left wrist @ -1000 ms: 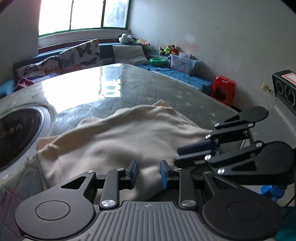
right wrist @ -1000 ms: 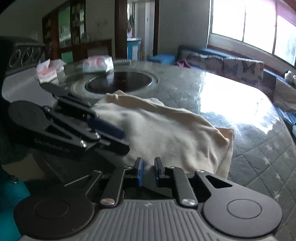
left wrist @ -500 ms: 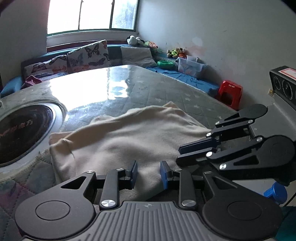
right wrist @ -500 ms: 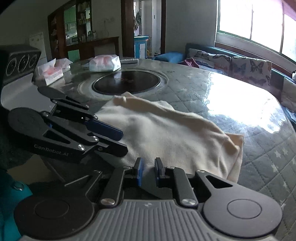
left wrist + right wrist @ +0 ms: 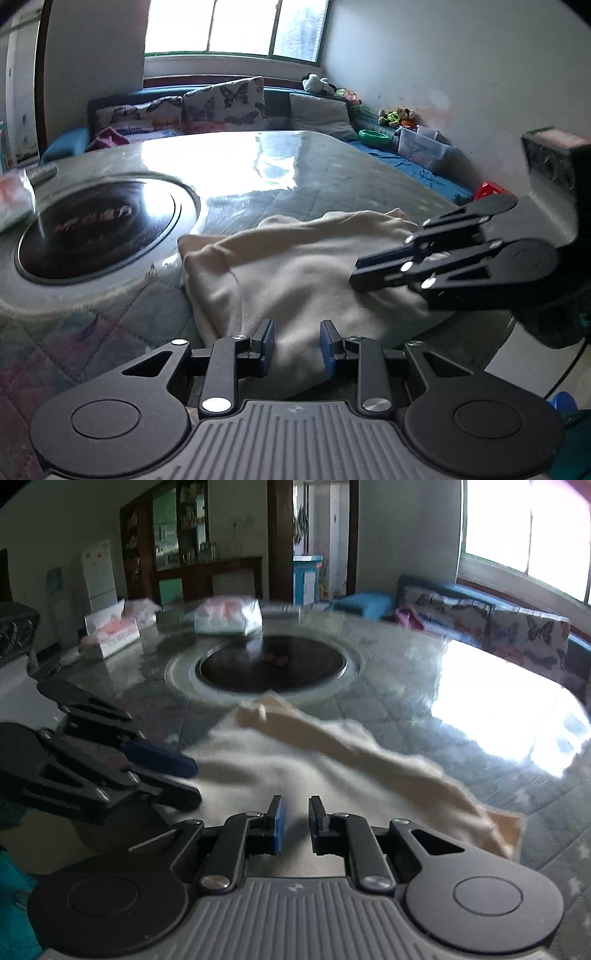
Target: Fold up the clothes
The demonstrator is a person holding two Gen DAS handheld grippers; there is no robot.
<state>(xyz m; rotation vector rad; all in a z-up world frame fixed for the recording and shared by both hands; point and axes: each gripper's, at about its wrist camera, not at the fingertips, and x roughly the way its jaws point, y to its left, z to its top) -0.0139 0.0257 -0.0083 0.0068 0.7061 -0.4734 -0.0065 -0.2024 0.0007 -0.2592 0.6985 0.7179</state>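
Observation:
A cream garment [image 5: 295,266] lies loosely folded on the near part of the round table [image 5: 295,177]; one long fold runs across it [image 5: 369,753]. My left gripper [image 5: 297,341] hovers open just above its near edge, with cloth showing below the gap and nothing between the pads. My right gripper [image 5: 294,823] stands over the same garment with a narrow gap between its pads and nothing clamped in it. Each gripper shows in the other's view: the right gripper [image 5: 354,274] at the garment's right side, the left gripper [image 5: 195,784] at its left.
A dark glass disc [image 5: 99,229] sits in the middle of the table. Tissue packs [image 5: 227,616] and a tissue box [image 5: 110,631] stand on the far side. A cushioned bench [image 5: 221,99] lines the window wall; a red stool [image 5: 491,190] stands by the wall.
Both views have swung and pulled back, so more of the dark disc shows. The garment lies much as before. Neither gripper's gap has changed noticeably.

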